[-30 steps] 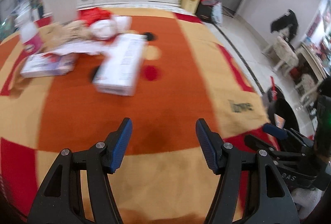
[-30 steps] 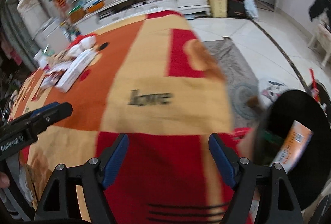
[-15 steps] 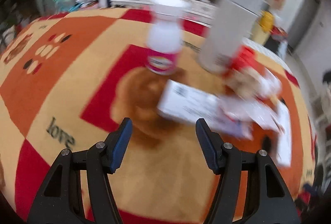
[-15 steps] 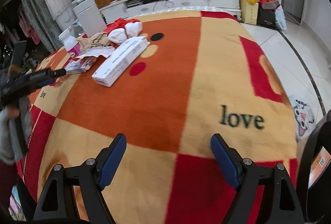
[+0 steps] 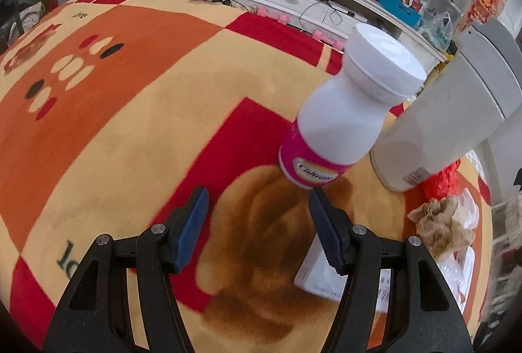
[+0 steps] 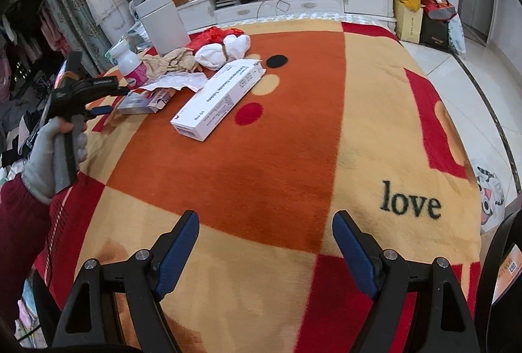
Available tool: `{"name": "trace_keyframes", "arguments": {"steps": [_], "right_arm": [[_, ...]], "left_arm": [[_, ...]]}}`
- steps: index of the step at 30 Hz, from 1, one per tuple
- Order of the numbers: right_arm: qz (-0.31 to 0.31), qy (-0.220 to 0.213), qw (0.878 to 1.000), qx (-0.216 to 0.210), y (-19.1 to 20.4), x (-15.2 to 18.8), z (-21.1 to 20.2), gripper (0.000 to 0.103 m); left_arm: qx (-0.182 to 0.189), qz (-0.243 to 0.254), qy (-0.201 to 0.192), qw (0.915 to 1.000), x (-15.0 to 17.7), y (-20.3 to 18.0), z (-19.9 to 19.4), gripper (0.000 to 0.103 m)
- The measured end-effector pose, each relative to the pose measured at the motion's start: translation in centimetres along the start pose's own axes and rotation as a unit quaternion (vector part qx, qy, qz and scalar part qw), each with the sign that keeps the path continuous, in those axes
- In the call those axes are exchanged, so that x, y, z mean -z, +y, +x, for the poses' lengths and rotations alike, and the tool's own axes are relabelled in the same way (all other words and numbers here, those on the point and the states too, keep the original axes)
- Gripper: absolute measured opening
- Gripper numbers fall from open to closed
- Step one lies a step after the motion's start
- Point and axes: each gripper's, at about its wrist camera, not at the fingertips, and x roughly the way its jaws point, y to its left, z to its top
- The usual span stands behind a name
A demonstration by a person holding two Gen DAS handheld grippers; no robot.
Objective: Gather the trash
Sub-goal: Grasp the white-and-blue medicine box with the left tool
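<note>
Just ahead of the left claw point(image 5: 257, 216), off its right finger, stands the bottle point(image 5: 345, 118), white with a pink label, upright near the blanket's point(image 6: 287, 157) far left corner. Jaws half apart, nothing between. Right claw point(image 6: 264, 242) wide, empty, over bare blanket by the near edge. Long box point(image 6: 218, 98), small box point(image 6: 146, 100), crumpled paper point(image 6: 173, 61) and white bin point(image 6: 163, 23) cluster beside the bottle. Cluttered room, white cabinet point(image 6: 293, 6) behind. A second ago the left claw faced the long box; now the bottle.
</note>
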Motion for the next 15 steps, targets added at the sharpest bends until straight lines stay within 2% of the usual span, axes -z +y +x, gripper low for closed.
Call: {"name": "trace_keyframes", "arguments": {"steps": [3, 9, 10, 12, 15], "right_arm": [[-0.003, 0.004, 1.000, -0.002, 0.3, 0.2, 0.1, 0.082], [0.002, 0.008, 1.000, -0.009, 0.3, 0.3, 0.5, 0.082], [0.002, 0.008, 1.000, -0.010, 0.3, 0.3, 0.4, 0.082], [0.003, 0.006, 1.000, -0.011, 0.2, 0.3, 0.3, 0.082], [0.006, 0.003, 1.000, -0.010, 0.1, 0.2, 0.1, 0.082]], "left_arm": [[0.003, 0.017, -0.001, 0.9998, 0.6, -0.7, -0.2, 0.062], [0.040, 0.112, 0.019, 0.9927, 4.7, -2.6, -2.2, 0.062], [0.060, 0.129, 0.032, 0.9892, 5.8, -2.8, -2.8, 0.062], [0.077, 0.166, 0.042, 0.9823, 8.0, -3.0, -4.2, 0.062], [0.121, 0.215, 0.059, 0.9672, 10.6, -3.3, -6.1, 0.062]]}}
